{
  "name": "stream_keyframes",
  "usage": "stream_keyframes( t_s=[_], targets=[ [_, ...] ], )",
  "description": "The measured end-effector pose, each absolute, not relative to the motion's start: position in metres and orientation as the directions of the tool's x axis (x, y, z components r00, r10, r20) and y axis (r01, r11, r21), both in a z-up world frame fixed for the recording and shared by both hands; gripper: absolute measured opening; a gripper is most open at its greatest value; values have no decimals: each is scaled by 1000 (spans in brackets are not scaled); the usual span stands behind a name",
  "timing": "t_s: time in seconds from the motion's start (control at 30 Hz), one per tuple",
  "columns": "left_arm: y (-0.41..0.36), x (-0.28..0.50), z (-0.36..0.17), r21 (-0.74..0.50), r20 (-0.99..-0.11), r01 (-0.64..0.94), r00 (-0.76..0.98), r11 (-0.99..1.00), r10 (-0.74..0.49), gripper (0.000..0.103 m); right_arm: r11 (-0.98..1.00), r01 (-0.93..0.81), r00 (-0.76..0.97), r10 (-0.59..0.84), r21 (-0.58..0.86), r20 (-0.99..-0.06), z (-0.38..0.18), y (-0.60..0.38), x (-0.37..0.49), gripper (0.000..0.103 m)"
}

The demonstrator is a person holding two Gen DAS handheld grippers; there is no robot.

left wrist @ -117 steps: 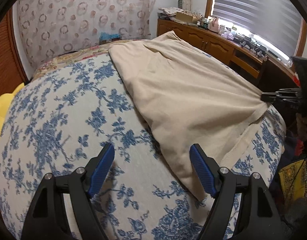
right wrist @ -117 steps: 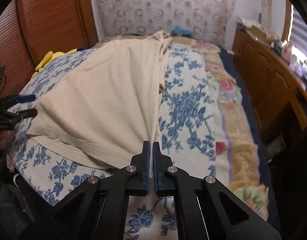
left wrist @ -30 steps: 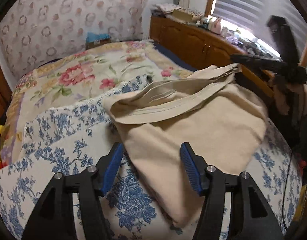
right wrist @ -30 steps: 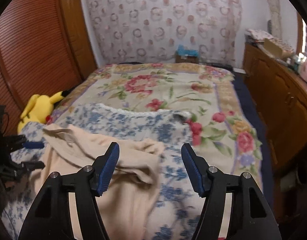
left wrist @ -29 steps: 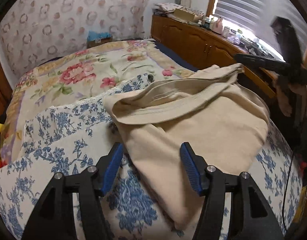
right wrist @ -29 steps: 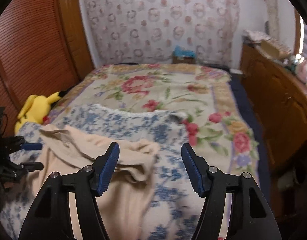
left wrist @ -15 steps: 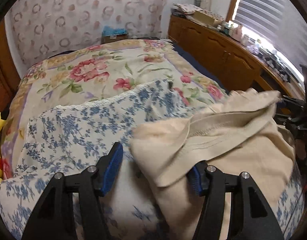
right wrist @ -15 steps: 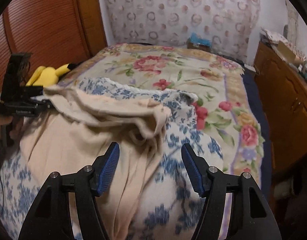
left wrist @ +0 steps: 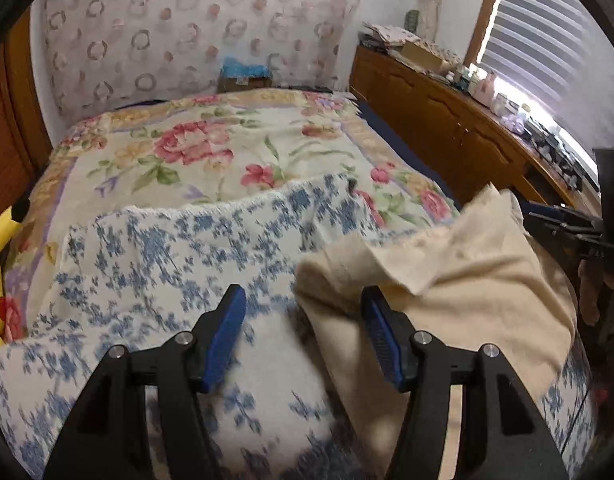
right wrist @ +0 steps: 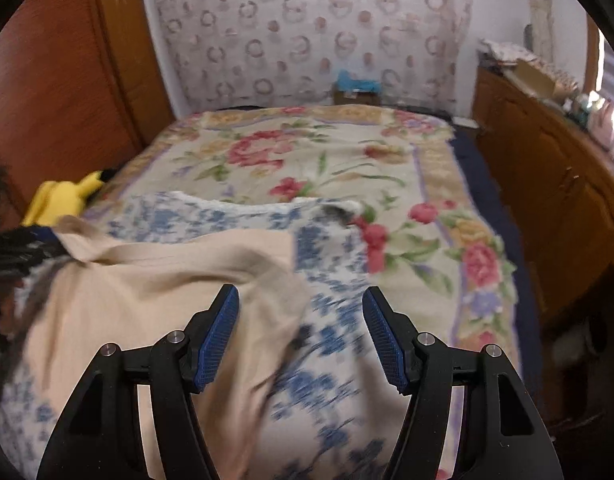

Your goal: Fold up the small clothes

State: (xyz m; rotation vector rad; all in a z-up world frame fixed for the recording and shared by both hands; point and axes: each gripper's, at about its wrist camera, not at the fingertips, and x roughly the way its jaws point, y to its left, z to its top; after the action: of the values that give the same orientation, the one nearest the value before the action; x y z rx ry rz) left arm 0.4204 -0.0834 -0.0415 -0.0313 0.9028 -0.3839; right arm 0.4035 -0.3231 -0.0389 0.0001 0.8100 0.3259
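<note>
Left wrist view first: the left gripper [left wrist: 303, 320] sits low in the frame with its 2 blue pads standing wide apart, nothing pinched between them. The beige garment [left wrist: 459, 280] lies bunched in the lower right of that frame, its near left edge just inside the right-hand pad, though whether pad and cloth actually touch I cannot tell through the blur. Under it is the blue floral cover [left wrist: 179, 248], spread over the flowered bedspread [left wrist: 211, 148] higher up. At the far right edge, the right gripper [left wrist: 563, 220] shows side-on beside the garment's raised corner.

Over to the right wrist view: the right gripper [right wrist: 301, 320] is also spread wide and empty. The beige garment [right wrist: 155, 300] fills the lower left, a folded band running across its top, its right edge reaching past the left-hand pad. At the left edge, the left gripper [right wrist: 31, 244] sits by the garment's corner. A yellow plush toy [right wrist: 63, 196] rests at the middle left.
</note>
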Motion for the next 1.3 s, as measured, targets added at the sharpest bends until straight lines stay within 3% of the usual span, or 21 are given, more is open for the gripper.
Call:
stream_keyframes(
  t_s=[0.37,0.4,0.47,0.5,0.53,0.57,0.63,1.03,1.3],
  targets=[
    [-100,417,-57,-239,-777,329,499,914,-383,59,929,-322,505,333,184,-796,-75,-299,394,69],
    [-99,418,-58,-247,-775,329,498,912,-389,55,925,-331,498,340,188,-798,-75,-298,392,69],
    [-100,420,-58,-280,-768,335,485,900,-419,41,914,-352,484,363,202,-796,-75,-295,388,54],
    [-100,421,-59,-300,-765,340,473,891,-437,30,904,-368,468,384,220,-796,-75,-292,386,40],
    [-102,422,-59,-312,-765,341,463,887,-447,28,895,-382,454,397,228,-797,-76,-288,384,28],
    [-103,423,-58,-325,-764,346,453,880,-460,13,890,-395,448,402,227,-798,-75,-285,382,22],
    [-104,420,-54,-348,-759,356,436,867,-484,11,889,-415,464,391,195,-795,-72,-278,376,13],
    [-27,299,58,-383,-558,432,597,817,-577,10,833,-551,611,444,50,-655,30,-212,321,10],
    [93,205,77,-330,-517,269,750,905,-412,10,689,-725,541,571,1,-617,59,-89,304,10]
  ],
)
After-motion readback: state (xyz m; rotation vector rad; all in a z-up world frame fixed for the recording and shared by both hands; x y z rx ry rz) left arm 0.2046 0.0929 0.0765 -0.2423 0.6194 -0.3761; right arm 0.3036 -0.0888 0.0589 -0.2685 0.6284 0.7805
